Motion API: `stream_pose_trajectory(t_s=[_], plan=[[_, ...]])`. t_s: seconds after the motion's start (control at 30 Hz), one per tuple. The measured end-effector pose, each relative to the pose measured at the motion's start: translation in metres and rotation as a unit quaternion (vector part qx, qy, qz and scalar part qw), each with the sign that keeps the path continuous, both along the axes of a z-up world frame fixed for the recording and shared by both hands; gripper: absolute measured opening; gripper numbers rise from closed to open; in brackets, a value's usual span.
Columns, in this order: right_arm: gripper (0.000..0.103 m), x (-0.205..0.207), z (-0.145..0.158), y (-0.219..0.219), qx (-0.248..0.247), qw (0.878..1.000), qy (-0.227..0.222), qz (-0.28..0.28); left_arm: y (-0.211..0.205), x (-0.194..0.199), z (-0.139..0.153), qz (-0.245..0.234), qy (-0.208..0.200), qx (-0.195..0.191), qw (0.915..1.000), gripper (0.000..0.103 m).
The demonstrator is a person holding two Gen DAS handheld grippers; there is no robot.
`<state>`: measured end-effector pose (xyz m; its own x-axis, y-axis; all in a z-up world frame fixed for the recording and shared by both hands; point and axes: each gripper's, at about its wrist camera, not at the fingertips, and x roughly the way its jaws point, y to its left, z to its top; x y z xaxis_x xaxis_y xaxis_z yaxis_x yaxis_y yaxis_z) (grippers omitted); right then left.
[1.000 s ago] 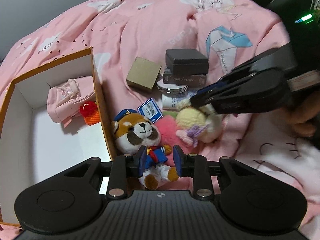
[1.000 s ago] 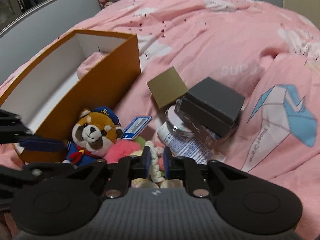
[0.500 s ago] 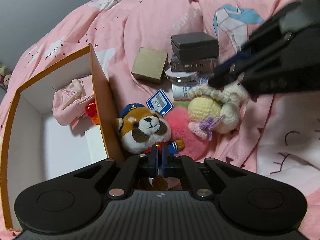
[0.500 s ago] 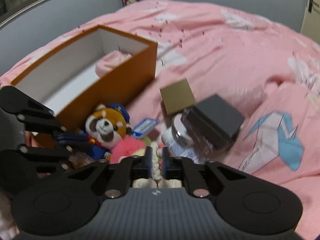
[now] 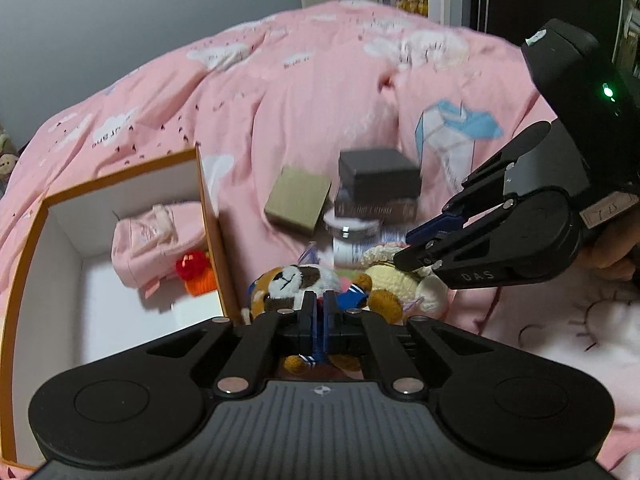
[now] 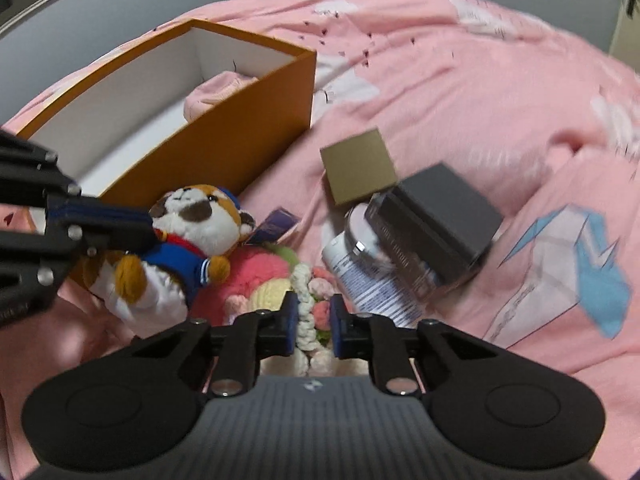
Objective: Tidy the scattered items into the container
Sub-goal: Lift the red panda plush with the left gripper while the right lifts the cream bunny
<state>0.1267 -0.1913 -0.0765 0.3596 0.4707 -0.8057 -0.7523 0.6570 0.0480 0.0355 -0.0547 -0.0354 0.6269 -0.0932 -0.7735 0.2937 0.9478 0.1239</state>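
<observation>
Because it is a small stuffed toy, the plush (image 5: pixel 304 280) looks light, soft and squashy, unlikely to slip or break; its blue jacket or a limb gives the best hold. The left tongs (image 5: pixel 319 320) are clenched on that jacket, the plush hanging just ahead of the tips at 12 o'clock. It sits at 3 o'clock of the box (image 5: pixel 208 216), just outside its orange wall. The right tongs (image 6: pixel 314 320) are closing on the crochet doll (image 6: pixel 308 312), whose cream yarn trim lies between the pads; it too looks soft and light, lying on the bed (image 6: pixel 400 60) beside the plush.
</observation>
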Motion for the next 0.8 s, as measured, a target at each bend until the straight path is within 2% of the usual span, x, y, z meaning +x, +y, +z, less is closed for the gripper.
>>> stream_pose_trajectory(t_s=[0.17,0.27,0.33,0.43,0.5,0.6,0.73,0.8], plan=[[0.009,0.0,0.027,0.002,-0.031,0.995,-0.047,0.081,-0.003,0.001,0.006,-0.005,-0.009,0.002,0.9999,0.003],[0.009,-0.003,0.044,0.006,-0.046,0.987,-0.088,0.124,-0.003,-0.001,0.005,0.0,-0.008,0.003,1.0,0.003],[0.009,-0.01,0.052,0.006,-0.051,0.978,-0.124,0.158,-0.001,-0.003,0.004,0.0,-0.003,0.002,1.0,0.003],[0.009,-0.023,0.045,0.007,-0.091,0.951,-0.161,0.247,-0.001,-0.004,0.0,-0.003,0.006,0.005,1.0,0.003],[0.008,-0.029,0.024,0.005,-0.126,0.935,-0.148,0.298,-0.001,-0.003,-0.004,-0.005,0.014,0.007,0.9999,0.003],[0.006,-0.035,-0.001,-0.001,-0.159,0.923,-0.121,0.327,-0.001,-0.003,-0.01,-0.007,0.024,0.006,0.9997,0.003],[0.006,-0.037,-0.001,-0.01,-0.161,0.929,-0.097,0.317,-0.002,-0.003,-0.015,-0.012,0.036,-0.002,0.9993,0.003],[0.0,-0.039,-0.006,-0.014,-0.169,0.932,-0.067,0.313,-0.002,-0.003,-0.016,-0.015,0.035,-0.011,0.9992,0.003]])
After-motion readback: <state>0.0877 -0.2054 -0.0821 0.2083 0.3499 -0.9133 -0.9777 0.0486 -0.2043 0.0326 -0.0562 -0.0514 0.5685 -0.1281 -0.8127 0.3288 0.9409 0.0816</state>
